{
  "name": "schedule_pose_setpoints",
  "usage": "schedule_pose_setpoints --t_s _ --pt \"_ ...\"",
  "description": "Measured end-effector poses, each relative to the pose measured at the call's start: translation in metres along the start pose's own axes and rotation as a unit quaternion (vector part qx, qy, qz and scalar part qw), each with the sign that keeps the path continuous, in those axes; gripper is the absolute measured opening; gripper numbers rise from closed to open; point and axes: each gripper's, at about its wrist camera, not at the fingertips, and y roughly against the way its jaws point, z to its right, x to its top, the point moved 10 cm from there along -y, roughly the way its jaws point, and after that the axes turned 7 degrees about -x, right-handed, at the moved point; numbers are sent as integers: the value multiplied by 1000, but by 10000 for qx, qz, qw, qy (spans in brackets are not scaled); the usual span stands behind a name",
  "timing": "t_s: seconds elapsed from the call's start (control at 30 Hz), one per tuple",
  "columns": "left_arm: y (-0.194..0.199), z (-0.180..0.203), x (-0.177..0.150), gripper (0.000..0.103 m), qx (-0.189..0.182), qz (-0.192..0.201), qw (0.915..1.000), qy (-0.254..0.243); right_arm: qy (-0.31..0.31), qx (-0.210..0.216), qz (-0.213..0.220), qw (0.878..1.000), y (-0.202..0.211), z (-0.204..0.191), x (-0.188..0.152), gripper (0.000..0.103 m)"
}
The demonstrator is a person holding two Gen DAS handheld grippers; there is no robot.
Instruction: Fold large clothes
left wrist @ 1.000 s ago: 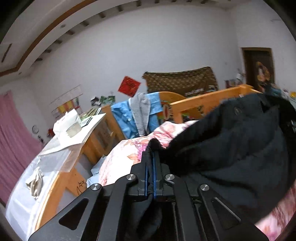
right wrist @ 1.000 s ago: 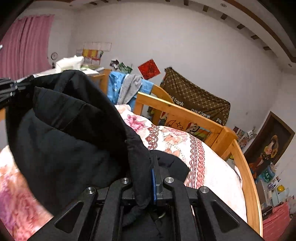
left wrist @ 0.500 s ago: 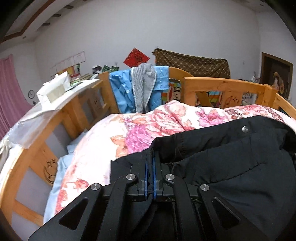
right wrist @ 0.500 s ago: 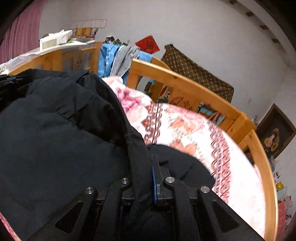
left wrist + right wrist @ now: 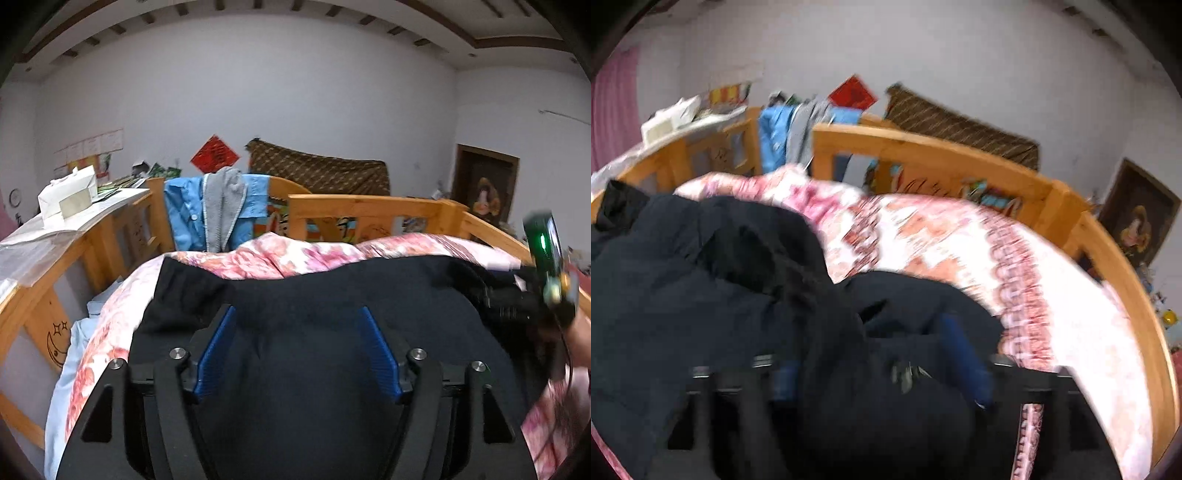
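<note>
A wooden bed (image 5: 362, 203) with pale orange rails fills both views, its mattress under a floral quilt (image 5: 295, 256) of pink and white blooms; in the right wrist view the quilt carries a band of red-brown scrollwork. Spread over the quilt lies the black garment (image 5: 332, 306), a matte, thick cloth with soft creases, flat in the left wrist view and bunched into folds in the blurred right wrist view.

The left gripper (image 5: 298, 347) has just been opening: its blue ribbed fingers (image 5: 218, 343) stand spread above the garment, cloth lying between them but not pinched. The right gripper (image 5: 882, 354) has likewise just been opening; its blue fingers (image 5: 962, 354) are spread, and a fold of the garment rises between them, loose.

Over the headboard rail hang a blue shirt (image 5: 183, 218) and a grey knit top (image 5: 221, 206). On the wall hangs a brown patterned cloth (image 5: 321, 173), its lettering unreadable, and a red diamond paper (image 5: 215, 154). A white carton (image 5: 66, 199) sits on papers to the left.
</note>
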Motion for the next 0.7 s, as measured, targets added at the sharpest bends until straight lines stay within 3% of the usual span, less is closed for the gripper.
schedule_pose_setpoints --t_s 0.07,0.17,0.27,0.37,0.43,0.7 --pt "3 12 -16 65 -191 -116 9997 -47 -150 -16 406 9991 25 5 3 98" --pt "-1 26 -34 65 -264 -279 9988 -301 -237 186 812 9962 58 -5 -6 103" --pt "-16 33 -45 65 -217 -463 9978 -433 115 698 828 9940 68 -38 -24 103" --pt "-36 29 -44 72 -173 -454 9985 -248 512 807 693 9930 57 -67 -40 103" --pt "-47 22 -41 86 -14 -443 9989 -162 552 787 654 9932 44 -75 -40 103" --pt "-104 -13 -47 99 632 -763 9949 -182 355 493 108 9981 -33 -68 -26 103"
